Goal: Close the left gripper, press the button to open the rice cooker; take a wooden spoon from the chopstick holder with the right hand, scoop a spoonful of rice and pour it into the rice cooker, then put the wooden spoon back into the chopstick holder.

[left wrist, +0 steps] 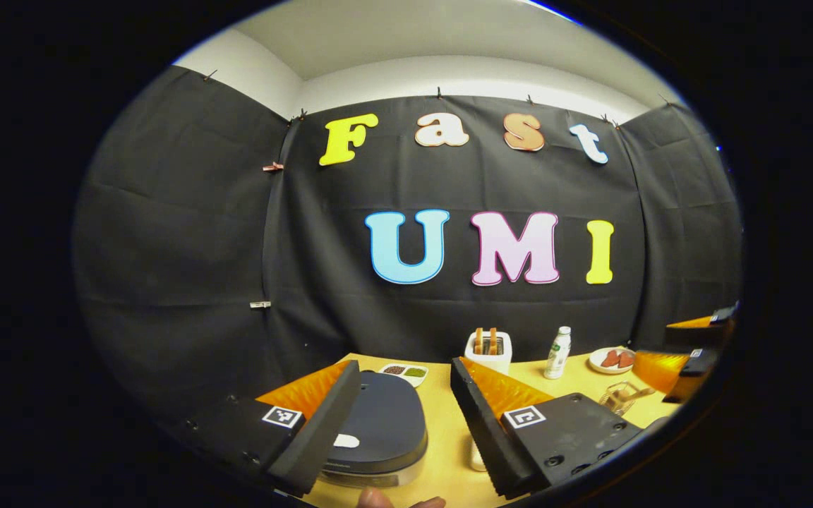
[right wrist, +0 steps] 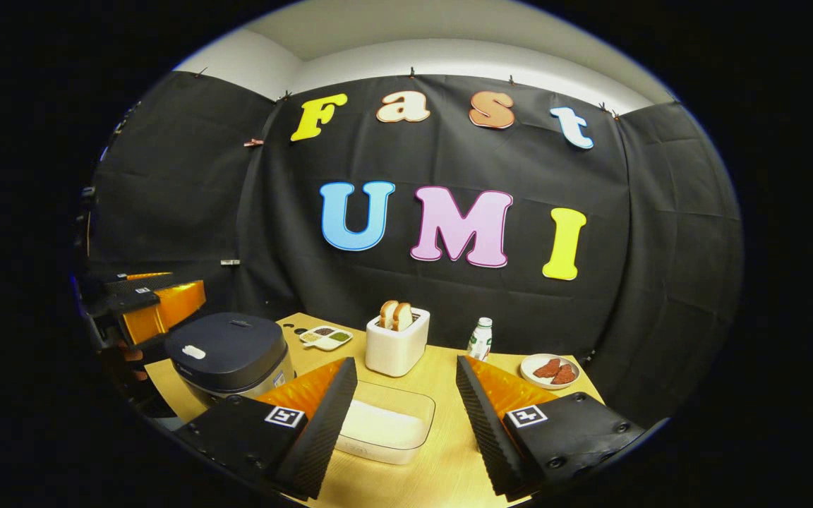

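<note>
Left tongs (left wrist: 406,423) spread wide above the shut rice cooker (left wrist: 382,430), its lid button (left wrist: 345,441) just below-left, nearer than right tongs (right wrist: 406,416), also wide.

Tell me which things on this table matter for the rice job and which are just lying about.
For the job: rice cooker, lid shut; clear container of rice; left gripper; right gripper.

Lying about: toaster, bottle, plate, divided dish.
</note>
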`<state>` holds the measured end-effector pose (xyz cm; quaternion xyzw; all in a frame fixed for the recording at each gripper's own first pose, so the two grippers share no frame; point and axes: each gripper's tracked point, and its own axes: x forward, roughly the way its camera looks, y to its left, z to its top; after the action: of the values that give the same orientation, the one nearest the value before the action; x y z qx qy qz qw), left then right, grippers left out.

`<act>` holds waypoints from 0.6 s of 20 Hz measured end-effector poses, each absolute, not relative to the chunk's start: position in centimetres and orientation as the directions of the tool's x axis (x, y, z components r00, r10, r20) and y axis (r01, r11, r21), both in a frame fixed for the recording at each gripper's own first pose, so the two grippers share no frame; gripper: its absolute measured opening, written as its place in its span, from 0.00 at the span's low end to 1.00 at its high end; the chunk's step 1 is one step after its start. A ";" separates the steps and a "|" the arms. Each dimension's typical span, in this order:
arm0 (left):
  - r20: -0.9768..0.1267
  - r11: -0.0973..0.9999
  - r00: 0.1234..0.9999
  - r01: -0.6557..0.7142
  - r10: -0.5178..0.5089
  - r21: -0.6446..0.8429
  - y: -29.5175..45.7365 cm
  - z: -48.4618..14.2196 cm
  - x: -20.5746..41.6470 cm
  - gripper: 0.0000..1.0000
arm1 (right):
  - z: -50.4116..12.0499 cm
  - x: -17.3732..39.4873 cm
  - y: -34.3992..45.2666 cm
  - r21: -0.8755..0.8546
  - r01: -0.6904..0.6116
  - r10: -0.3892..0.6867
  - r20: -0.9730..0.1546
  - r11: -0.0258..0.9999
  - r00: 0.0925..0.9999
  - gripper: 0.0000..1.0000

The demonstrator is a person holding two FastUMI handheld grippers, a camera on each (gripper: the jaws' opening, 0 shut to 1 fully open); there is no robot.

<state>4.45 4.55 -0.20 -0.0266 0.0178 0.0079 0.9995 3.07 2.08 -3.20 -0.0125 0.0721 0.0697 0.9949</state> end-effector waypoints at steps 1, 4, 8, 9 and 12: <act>-0.043 0.998 0.999 -0.025 0.022 -0.055 4.2 0.1 3.9 0.89 | -3.1 3.0 1.7 -0.010 -0.137 0.134 -0.144 0.991 0.980 0.88; -0.029 0.998 0.999 -0.037 0.036 -0.057 3.3 1.6 2.2 0.89 | -2.8 2.8 0.7 0.000 -0.134 0.133 -0.137 0.991 0.982 0.88; -0.026 0.997 0.998 -0.052 0.051 -0.062 2.6 1.8 0.9 0.89 | -3.1 2.6 0.5 0.010 -0.145 0.145 -0.138 0.989 0.980 0.88; -0.025 0.997 0.998 -0.056 0.054 -0.057 2.5 1.8 0.7 0.89 | -3.0 2.6 0.5 0.011 -0.148 0.148 -0.136 0.989 0.980 0.88; -0.017 0.997 0.997 -0.071 0.071 -0.039 2.7 1.9 0.2 0.89 | -2.7 2.6 0.6 0.020 -0.152 0.153 -0.124 0.988 0.980 0.88</act>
<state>0.18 2.72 1.87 -0.0200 0.0076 0.0355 0.9991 2.61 0.58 -2.68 0.0055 0.0625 0.0768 0.9951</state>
